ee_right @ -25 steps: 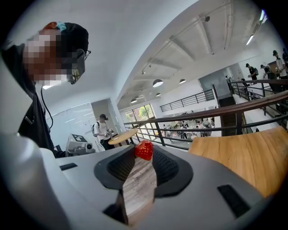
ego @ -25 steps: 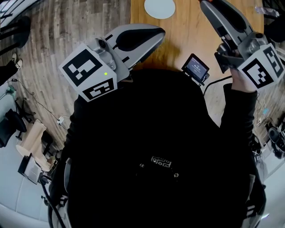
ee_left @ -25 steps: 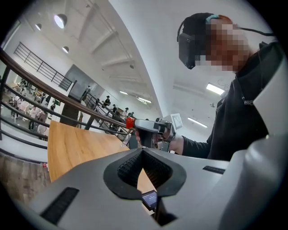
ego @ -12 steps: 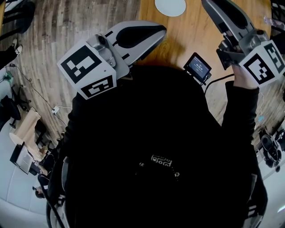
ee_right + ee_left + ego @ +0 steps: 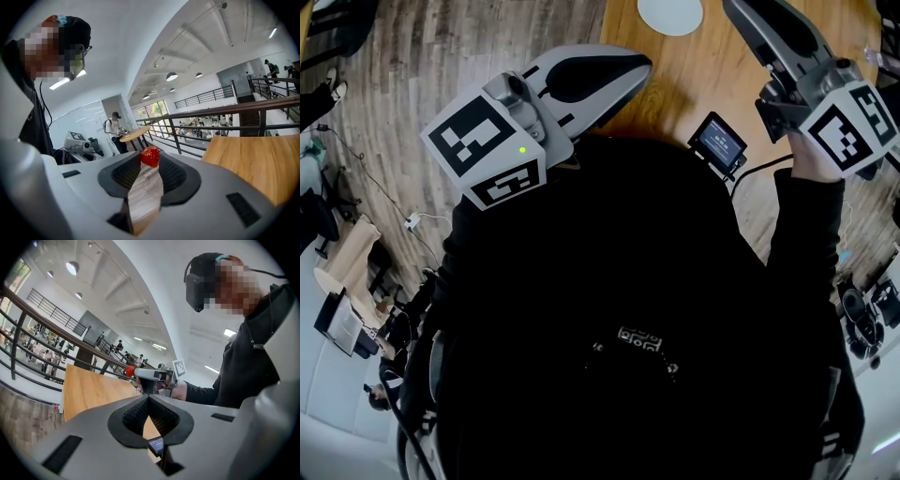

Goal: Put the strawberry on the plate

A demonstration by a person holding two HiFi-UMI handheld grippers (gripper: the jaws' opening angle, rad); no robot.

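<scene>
Our right tongs [image 5: 149, 165] pinch the strawberry [image 5: 150, 156] at their tips, just right of the white plate [image 5: 670, 14] on the bench [image 5: 698, 84], so we reckon it's a short hop leftward. Left tongs [image 5: 149, 398] sit closed and empty, short of the plate.

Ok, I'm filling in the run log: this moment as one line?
right hand-held gripper: shut on strawberry | left hand-held gripper: shut, empty | plate: on table, no strawberry yet

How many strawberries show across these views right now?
1. The strawberry is pinched at the tips of the right tongs; the left gripper view shows that same one. Others may hide behind the person's body.
</scene>
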